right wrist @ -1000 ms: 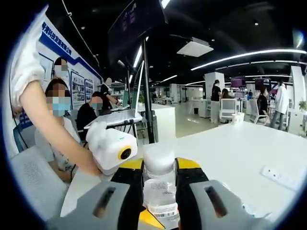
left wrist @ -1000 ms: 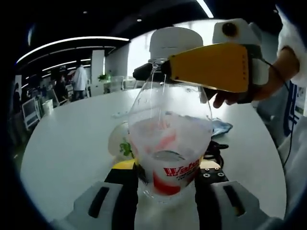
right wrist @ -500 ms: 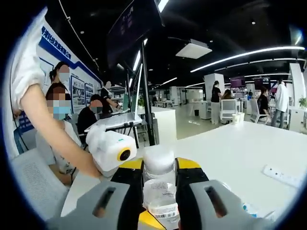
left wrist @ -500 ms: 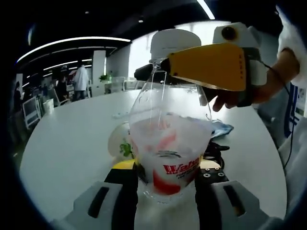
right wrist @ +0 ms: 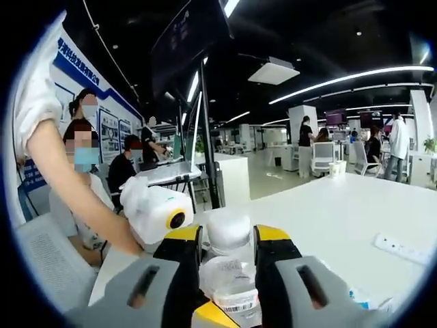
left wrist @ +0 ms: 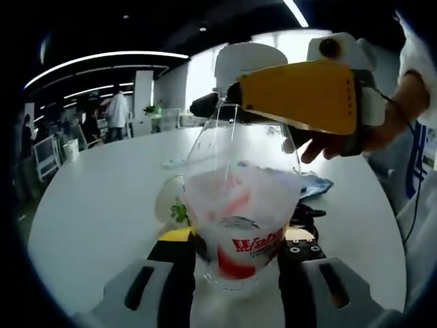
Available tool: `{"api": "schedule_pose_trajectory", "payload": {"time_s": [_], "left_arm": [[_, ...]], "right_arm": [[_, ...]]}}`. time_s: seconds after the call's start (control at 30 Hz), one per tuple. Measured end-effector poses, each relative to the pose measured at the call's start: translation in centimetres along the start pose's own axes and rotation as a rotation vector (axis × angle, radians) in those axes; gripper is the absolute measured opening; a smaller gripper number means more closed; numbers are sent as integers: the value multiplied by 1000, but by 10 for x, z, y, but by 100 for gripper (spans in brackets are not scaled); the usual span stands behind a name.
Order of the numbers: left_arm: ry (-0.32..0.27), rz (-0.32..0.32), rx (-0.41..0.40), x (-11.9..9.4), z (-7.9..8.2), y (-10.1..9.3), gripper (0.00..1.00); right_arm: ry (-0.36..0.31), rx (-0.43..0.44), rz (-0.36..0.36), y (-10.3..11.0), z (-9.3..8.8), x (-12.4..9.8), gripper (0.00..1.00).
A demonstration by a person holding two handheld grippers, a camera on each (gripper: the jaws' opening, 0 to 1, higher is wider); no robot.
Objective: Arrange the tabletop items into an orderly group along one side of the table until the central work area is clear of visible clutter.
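A clear plastic bottle (left wrist: 239,205) with a red label stands upright between my left gripper's (left wrist: 235,270) jaws, which are shut on its lower body. My right gripper (left wrist: 235,102), yellow-sided and held by a hand, reaches in from the right at the bottle's neck, just under the white cap (left wrist: 249,58). In the right gripper view the cap (right wrist: 229,229) sits between my right gripper's (right wrist: 228,239) jaws, which stand slightly open with a thin gap on each side of it.
The white round table (left wrist: 102,198) stretches out to the left. Behind the bottle lie a white-and-green item (left wrist: 171,201), a black cable bundle (left wrist: 304,219) and a blue cloth (left wrist: 315,183). A power strip (right wrist: 399,249) rests on the table. Seated people (right wrist: 82,171) are near its edge.
My right gripper's jaws have parted a little from the bottle cap. The left gripper keeps its hold, and the bottle has barely moved.
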State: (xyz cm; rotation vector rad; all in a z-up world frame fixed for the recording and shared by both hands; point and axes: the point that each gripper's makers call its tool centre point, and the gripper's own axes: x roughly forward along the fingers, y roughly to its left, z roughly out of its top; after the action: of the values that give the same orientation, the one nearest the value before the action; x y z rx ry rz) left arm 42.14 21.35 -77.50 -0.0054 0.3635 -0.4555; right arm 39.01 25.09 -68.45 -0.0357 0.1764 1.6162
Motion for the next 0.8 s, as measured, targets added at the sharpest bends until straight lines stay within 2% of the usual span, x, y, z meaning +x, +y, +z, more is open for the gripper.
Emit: {"api": "schedule_pose_trajectory", "payload": {"time_s": [0.17, 0.23, 0.3, 0.47, 0.8], "left_arm": [[-19, 10, 1, -1, 8, 1, 53], [-27, 18, -5, -3, 10, 3, 61], [-31, 33, 8, -5, 11, 4, 71], [-32, 49, -3, -10, 13, 6, 79], [-45, 69, -4, -16, 23, 3, 83]], "right_arm": [[0, -21, -8, 2, 0, 0, 44], [-3, -20, -19, 1, 2, -2, 50], [-7, -21, -29, -1, 4, -6, 52], [-5, -6, -55, -6, 4, -17, 56], [6, 0, -83, -6, 3, -34, 57]]}}
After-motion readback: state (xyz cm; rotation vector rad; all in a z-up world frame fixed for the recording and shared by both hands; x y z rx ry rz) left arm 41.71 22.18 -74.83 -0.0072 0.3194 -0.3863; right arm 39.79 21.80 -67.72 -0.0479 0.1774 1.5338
